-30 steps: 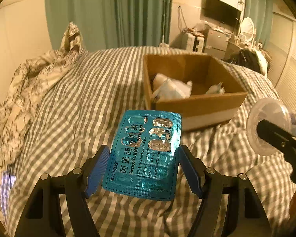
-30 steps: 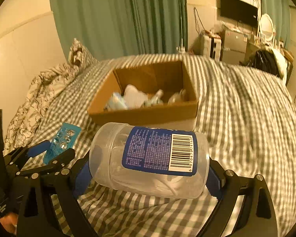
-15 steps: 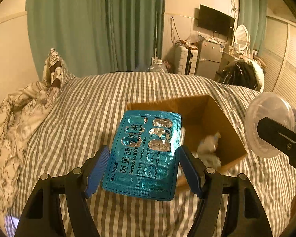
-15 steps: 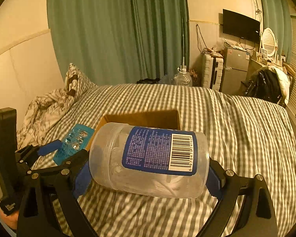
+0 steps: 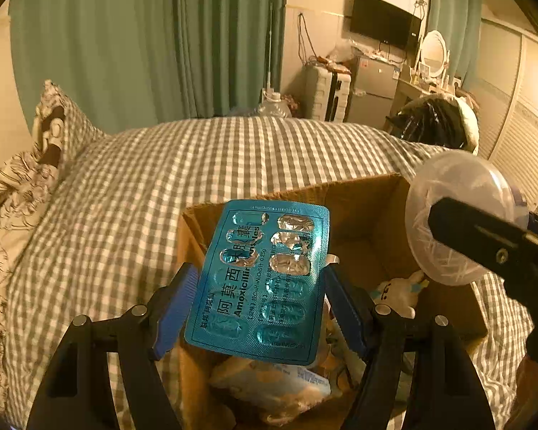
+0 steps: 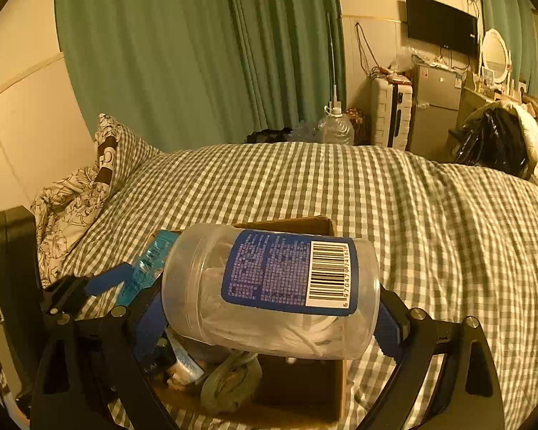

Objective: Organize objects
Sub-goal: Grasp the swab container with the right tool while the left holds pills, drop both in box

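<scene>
My left gripper (image 5: pixel 260 304) is shut on a blue amoxicillin blister pack (image 5: pixel 262 279) and holds it over the open cardboard box (image 5: pixel 362 193) on the bed. My right gripper (image 6: pixel 269 315) is shut on a clear plastic jar (image 6: pixel 269 290) with a blue barcode label, held sideways over the same box (image 6: pixel 305 222). The jar's end (image 5: pixel 459 222) shows at the right in the left wrist view. The blister pack (image 6: pixel 147 261) and left gripper show at the left in the right wrist view. Several items lie inside the box, among them a white soft toy (image 5: pixel 398 290) and a packet (image 5: pixel 269 383).
The box sits on a grey checked duvet (image 5: pixel 161 186). A floral pillow and bedding (image 6: pixel 75 193) lie at the left. Green curtains (image 6: pixel 197 53), a water bottle (image 6: pixel 335 129), a small fridge (image 6: pixel 434 104) and a TV (image 6: pixel 441 23) stand beyond the bed.
Both grippers have moved forward and now hang over the box, which has come closer and lower in both views. Each grip is unchanged.
</scene>
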`<action>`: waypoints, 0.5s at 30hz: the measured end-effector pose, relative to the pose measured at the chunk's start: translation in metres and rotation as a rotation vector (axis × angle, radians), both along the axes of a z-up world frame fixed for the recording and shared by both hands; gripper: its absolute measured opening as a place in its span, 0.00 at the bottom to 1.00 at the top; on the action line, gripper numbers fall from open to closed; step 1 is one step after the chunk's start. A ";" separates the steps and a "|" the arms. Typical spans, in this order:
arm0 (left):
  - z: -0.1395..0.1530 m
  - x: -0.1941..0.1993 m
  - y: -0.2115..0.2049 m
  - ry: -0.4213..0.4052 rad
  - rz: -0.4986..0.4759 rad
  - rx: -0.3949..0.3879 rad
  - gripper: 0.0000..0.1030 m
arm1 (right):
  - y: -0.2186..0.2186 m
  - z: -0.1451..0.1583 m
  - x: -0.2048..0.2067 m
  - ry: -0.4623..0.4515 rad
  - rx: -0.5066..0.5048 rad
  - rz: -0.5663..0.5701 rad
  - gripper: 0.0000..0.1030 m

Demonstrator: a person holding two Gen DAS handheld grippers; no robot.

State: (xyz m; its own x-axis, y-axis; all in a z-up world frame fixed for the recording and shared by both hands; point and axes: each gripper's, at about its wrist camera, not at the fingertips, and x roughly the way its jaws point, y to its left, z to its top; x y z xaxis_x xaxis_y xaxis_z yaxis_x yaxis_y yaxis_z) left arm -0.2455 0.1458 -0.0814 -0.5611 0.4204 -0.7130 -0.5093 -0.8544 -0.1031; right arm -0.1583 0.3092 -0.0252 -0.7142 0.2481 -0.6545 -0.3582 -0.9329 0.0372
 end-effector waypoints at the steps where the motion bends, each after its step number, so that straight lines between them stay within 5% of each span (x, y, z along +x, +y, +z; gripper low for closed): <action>1: -0.001 -0.001 0.001 -0.006 0.000 0.004 0.73 | 0.001 0.001 0.001 0.012 0.004 -0.002 0.92; 3: 0.000 -0.002 0.000 -0.016 -0.001 0.013 0.76 | 0.000 0.006 0.003 0.043 0.027 -0.010 1.00; 6: 0.009 0.002 -0.003 0.002 0.021 0.016 0.94 | -0.004 0.018 0.011 0.070 0.053 -0.015 1.00; 15: 0.062 0.031 -0.039 0.083 0.082 0.031 0.97 | -0.027 0.075 0.054 0.140 0.103 -0.039 1.00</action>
State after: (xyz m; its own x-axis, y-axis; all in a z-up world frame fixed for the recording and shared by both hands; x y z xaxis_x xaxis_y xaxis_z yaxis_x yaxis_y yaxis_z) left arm -0.2147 0.1067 -0.0190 -0.6510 0.3920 -0.6501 -0.4454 -0.8907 -0.0910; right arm -0.1041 0.2824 0.0502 -0.7849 0.3379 -0.5194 -0.3923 -0.9198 -0.0056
